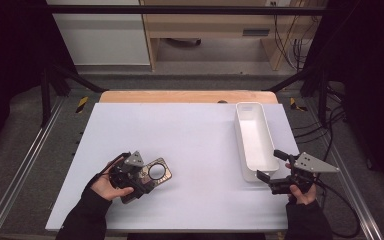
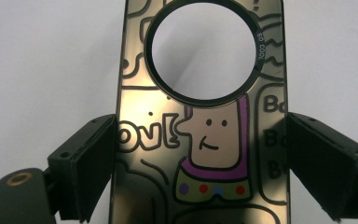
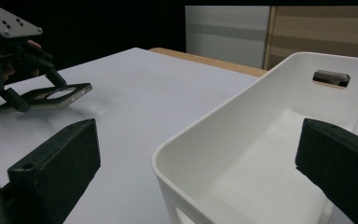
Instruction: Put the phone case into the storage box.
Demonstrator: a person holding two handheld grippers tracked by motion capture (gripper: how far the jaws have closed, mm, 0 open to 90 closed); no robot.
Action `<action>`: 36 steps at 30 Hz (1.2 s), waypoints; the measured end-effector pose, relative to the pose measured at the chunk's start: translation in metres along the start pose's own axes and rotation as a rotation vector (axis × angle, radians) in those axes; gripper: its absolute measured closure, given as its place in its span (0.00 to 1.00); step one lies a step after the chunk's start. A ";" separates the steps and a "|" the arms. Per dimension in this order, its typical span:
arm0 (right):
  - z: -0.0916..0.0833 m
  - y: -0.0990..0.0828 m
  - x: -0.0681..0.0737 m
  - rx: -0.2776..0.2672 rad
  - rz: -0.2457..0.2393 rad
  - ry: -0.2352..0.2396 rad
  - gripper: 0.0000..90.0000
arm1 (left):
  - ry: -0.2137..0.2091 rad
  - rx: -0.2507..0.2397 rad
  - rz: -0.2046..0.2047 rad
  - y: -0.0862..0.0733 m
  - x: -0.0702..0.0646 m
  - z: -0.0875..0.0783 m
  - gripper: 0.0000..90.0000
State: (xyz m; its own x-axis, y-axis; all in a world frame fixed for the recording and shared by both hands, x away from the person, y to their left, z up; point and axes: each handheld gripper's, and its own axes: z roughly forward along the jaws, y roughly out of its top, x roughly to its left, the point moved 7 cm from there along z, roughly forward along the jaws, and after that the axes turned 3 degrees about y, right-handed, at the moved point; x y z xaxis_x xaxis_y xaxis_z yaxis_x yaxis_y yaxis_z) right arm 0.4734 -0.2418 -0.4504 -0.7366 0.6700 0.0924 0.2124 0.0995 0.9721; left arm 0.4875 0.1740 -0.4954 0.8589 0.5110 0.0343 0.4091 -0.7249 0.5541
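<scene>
Jaws of the left gripper (image 1: 139, 183) clamp the long sides of a case (image 2: 200, 140), a flat brassy plate with cartoon drawings and a round hole, near the sheet's (image 1: 190, 130) front left corner; its near end is hidden under the hand (image 1: 105, 186). Toward the front right corner, the right gripper (image 1: 271, 167) gapes wide by the white bin's (image 1: 245, 142) near end, holding nothing. Mid-sheet lies open between them.
</scene>
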 end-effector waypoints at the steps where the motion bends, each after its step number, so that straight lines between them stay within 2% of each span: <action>1: 0.000 0.000 0.000 0.001 0.000 0.002 0.00 | 0.003 -0.002 0.002 0.001 -0.001 -0.001 0.13; 7: 0.000 0.000 0.001 0.001 -0.002 0.005 0.00 | -0.010 -0.036 0.002 0.005 -0.008 -0.005 0.13; 15: 0.001 0.001 0.004 0.004 -0.010 0.017 0.00 | -0.018 -0.067 0.033 0.011 -0.018 -0.011 0.13; 24: 0.003 0.005 0.012 0.004 -0.030 0.055 0.00 | -0.039 -0.080 0.060 0.017 -0.028 -0.016 0.13; 31: 0.006 0.006 0.018 0.013 -0.043 0.087 0.00 | -0.058 -0.101 0.060 0.022 -0.032 -0.020 0.13; 36: 0.008 0.008 0.023 0.021 -0.058 0.107 0.00 | -0.067 -0.101 0.080 0.027 -0.037 -0.020 0.12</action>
State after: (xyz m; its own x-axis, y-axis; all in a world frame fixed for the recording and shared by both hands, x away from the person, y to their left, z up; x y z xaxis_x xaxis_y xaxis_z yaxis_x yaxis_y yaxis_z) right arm 0.4633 -0.2200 -0.4425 -0.8122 0.5803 0.0599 0.1801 0.1517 0.9719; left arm 0.4605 0.1451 -0.4653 0.9076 0.4190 0.0282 0.3084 -0.7105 0.6326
